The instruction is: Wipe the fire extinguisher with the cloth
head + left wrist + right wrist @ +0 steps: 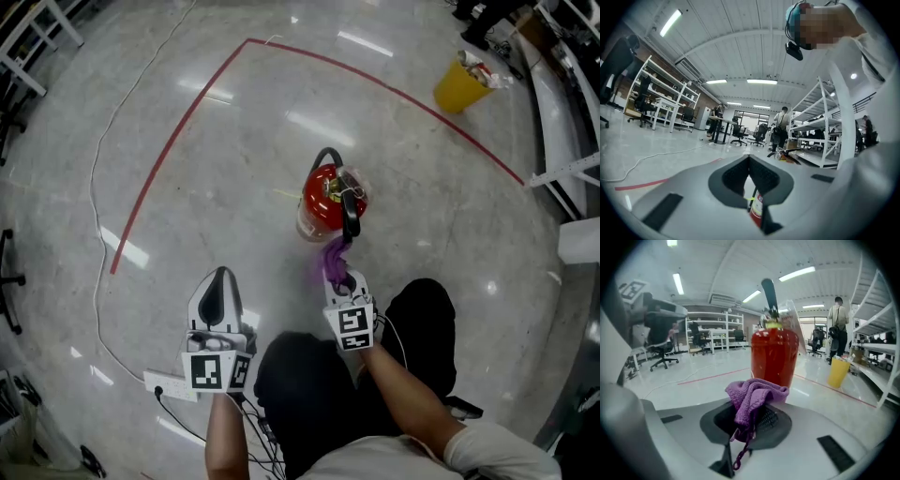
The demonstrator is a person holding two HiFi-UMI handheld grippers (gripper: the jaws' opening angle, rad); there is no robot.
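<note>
Right gripper (751, 414) jaws clamped on purple cloth (754, 394) beside fire extinguisher (774, 355), left gripper (749, 161) jaws closed, empty

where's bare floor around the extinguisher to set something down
The widest bare floor lies left of the fire extinguisher, out to the red tape line. Its far side and right side are also free up to the tape. Crowded: the near side, where the right gripper holds the cloth, and the power strip by the left gripper.

Glossy grey floor (234, 187), red tape line (248, 40), yellow bin (457, 87), white shelving (808, 125), ceiling strip lights (761, 81).
</note>
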